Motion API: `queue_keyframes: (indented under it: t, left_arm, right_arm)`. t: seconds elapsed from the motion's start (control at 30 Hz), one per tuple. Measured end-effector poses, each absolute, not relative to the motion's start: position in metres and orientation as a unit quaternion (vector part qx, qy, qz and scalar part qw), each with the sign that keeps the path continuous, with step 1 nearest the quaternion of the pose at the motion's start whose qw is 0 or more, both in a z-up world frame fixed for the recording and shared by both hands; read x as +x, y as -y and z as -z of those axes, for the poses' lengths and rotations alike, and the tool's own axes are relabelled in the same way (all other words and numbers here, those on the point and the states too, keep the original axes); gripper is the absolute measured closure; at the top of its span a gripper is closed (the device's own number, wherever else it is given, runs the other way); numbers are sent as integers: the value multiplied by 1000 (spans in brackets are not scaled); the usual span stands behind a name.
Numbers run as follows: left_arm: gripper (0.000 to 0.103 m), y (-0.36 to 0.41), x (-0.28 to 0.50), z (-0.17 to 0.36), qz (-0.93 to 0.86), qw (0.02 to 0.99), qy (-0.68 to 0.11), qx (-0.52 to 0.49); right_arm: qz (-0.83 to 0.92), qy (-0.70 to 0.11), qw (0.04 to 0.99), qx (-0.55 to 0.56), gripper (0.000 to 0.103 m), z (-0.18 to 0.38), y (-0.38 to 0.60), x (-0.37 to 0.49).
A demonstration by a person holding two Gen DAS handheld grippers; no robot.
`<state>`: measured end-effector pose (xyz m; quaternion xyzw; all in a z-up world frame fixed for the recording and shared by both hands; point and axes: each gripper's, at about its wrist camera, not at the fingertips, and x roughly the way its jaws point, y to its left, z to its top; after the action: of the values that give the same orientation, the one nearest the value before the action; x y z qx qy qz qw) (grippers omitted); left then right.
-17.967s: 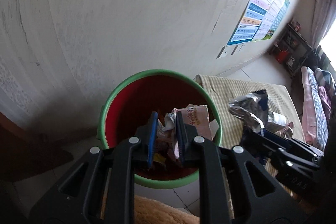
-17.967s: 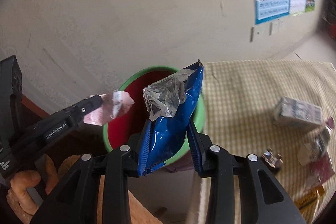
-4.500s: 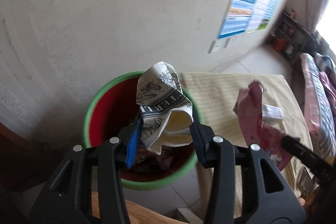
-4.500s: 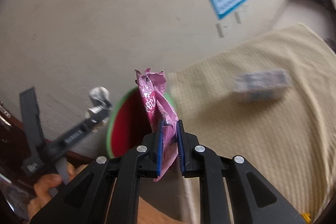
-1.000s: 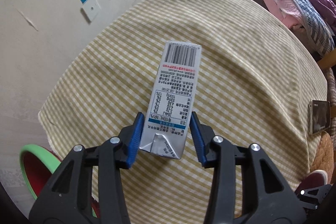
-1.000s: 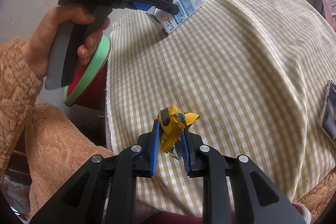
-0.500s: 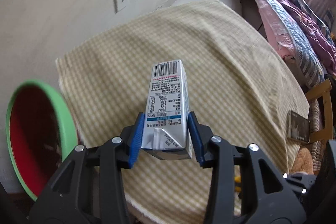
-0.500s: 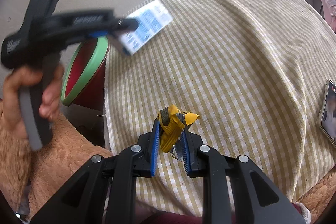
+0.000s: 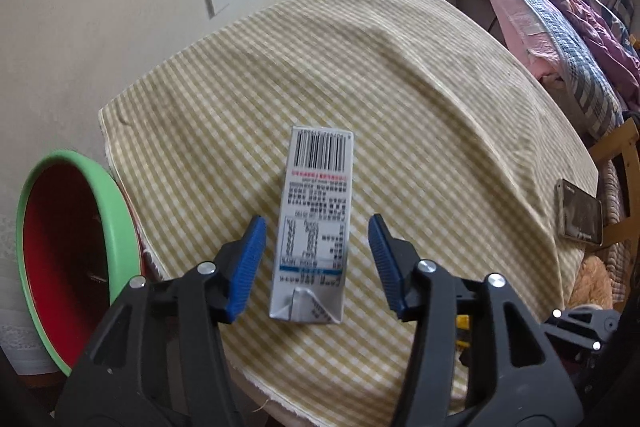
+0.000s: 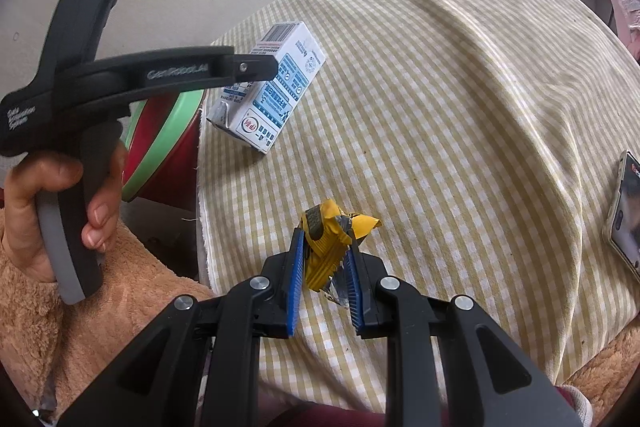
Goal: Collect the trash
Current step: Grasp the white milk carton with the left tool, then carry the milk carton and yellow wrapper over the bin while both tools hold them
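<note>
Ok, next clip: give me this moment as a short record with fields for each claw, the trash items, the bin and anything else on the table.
left claw: open, jaws have just been opening; milk carton between them, pads clear of it
right claw: shut on yellow wrapper
milk carton: beside the table's near-left edge, barcode end away from the left wrist camera; not in the bin
yellow wrapper: crumpled, just above the tablecloth
bin: red inside, green rim, on the floor left of the table
tablecloth: yellow check
phone: at the table's right edge
</note>
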<state>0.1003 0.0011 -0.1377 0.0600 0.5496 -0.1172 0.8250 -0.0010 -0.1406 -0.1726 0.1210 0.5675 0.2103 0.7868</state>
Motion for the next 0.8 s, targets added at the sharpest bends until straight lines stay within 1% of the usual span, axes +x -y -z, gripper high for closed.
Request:
queue_keyframes:
  t: [0.13, 0.17, 0.2, 0.27, 0.53, 0.8]
  left_arm:
    - [53, -3, 105, 151, 110, 816, -565, 56]
    - [54, -4, 105, 154, 105, 815, -567, 51]
    - [60, -6, 105, 155, 102, 815, -568, 48]
    - [64, -10, 104, 159, 99, 813, -573, 37]
    - [67, -18, 90, 149, 90, 827, -554, 27]
    - [67, -54, 50, 131, 72, 839, -537, -46]
  right_arm:
    - [-211, -567, 787, 122, 83, 172, 141, -1]
    - [-211, -567, 787, 122, 83, 172, 141, -1]
    - [-211, -567, 787, 122, 83, 173, 141, -2]
    - [-212, -567, 787, 121, 83, 173, 140, -2]
    - [-210, -567, 787, 120, 83, 173, 139, -1]
    - [-210, -569, 787, 113, 83, 173, 136, 0]
